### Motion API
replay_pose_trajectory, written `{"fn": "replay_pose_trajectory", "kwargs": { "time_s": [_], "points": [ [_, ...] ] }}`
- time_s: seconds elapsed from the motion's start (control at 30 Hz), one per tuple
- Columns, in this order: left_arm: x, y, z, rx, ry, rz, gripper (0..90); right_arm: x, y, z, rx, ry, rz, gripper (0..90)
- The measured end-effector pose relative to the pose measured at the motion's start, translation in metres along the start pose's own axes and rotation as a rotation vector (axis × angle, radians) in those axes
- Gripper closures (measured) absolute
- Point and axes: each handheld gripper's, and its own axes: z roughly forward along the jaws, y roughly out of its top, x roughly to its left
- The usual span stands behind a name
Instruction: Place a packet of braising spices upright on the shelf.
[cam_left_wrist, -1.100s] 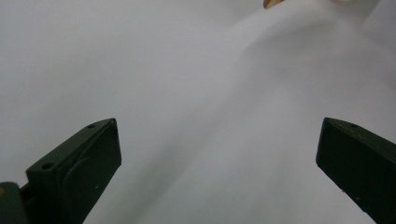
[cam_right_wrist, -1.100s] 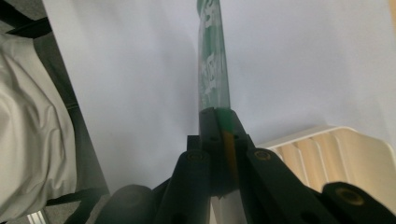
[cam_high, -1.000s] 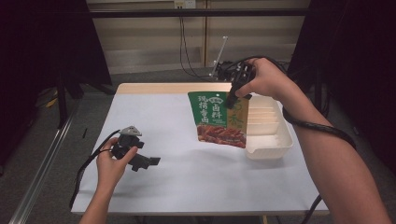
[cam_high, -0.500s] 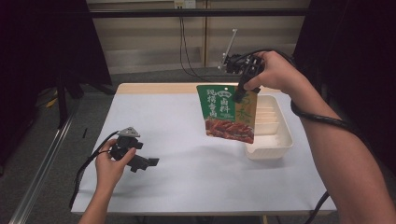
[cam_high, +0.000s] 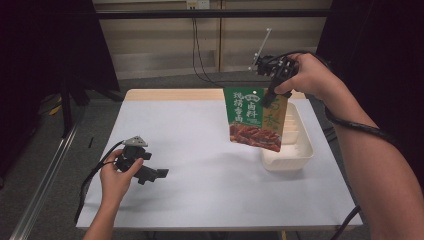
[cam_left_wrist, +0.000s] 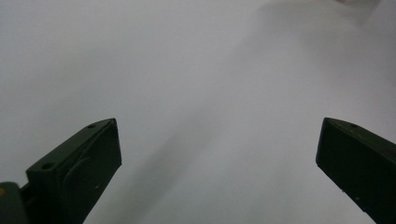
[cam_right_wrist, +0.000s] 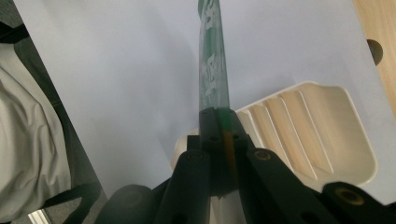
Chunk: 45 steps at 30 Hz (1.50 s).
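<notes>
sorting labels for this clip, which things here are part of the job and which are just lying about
Part of the job:
- green food pouch, hanging above the table
- right gripper, shut on the pouch's top edge
- white tray, beside and below the pouch

Just there:
- left gripper, open, low over the table, holding nothing
- cables on the back wall

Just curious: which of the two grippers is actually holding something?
The right gripper: shut on the green pouch's top edge. The left gripper rests open on the table.
</notes>
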Motion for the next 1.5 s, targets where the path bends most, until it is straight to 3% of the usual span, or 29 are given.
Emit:
{"fn": "replay_pose_trajectory", "kwargs": {
  "time_s": [0.47,0.8,1.5],
  "points": [
    [0.000,-0.001,0.000,0.000,-0.004,-0.003,0.0,-0.011,-0.030,-0.017,0.012,-0.035,0.057,90.0],
    [0.000,-0.001,0.000,0.001,-0.008,-0.010,0.0,-0.016,-0.051,-0.017,0.012,-0.019,0.095,90.0],
    [-0.001,0.001,0.000,0.007,-0.008,0.004,0.0,-0.024,-0.086,-0.028,0.003,-0.037,0.170,90.0]
  ]
}}
